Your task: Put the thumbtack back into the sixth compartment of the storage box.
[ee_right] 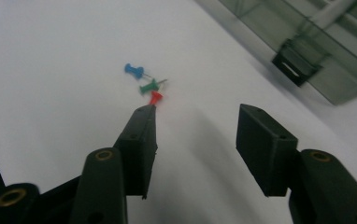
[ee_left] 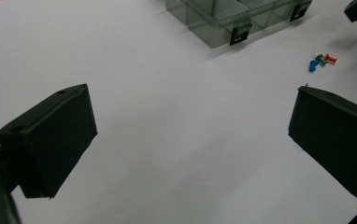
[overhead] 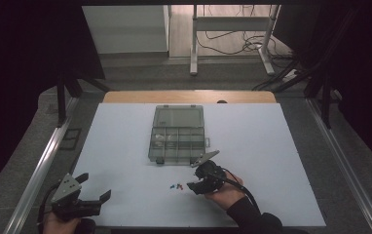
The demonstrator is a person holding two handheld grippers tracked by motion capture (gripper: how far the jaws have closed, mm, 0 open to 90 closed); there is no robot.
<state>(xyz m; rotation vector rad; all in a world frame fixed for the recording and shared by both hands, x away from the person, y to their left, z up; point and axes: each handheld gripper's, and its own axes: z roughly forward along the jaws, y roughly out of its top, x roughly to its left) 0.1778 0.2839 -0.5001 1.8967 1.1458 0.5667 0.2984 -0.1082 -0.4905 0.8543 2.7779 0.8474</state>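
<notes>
Blue pushpin [ee_right: 133,70], green pushpin [ee_right: 148,87], red pushpin [ee_right: 155,97], white table [overhead: 125,141], smoky-grey clear organizer box [overhead: 176,134], black fingers [ee_right: 139,140].

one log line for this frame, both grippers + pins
right gripper: open, nearing red pushpin | left gripper: open, idle | blue pushpin, green pushpin: on table | organizer box: open

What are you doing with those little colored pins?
A person holds a pair of tongs in each hand at a white table. The right tongs are reaching toward three push pins lying close together: a blue pin, a green pin and a red pin. One tip is right beside the red pin, but nothing sits between the jaws yet. The left tongs wait wide open, off to the side. A clear organizer box lies open behind the pins.
</notes>
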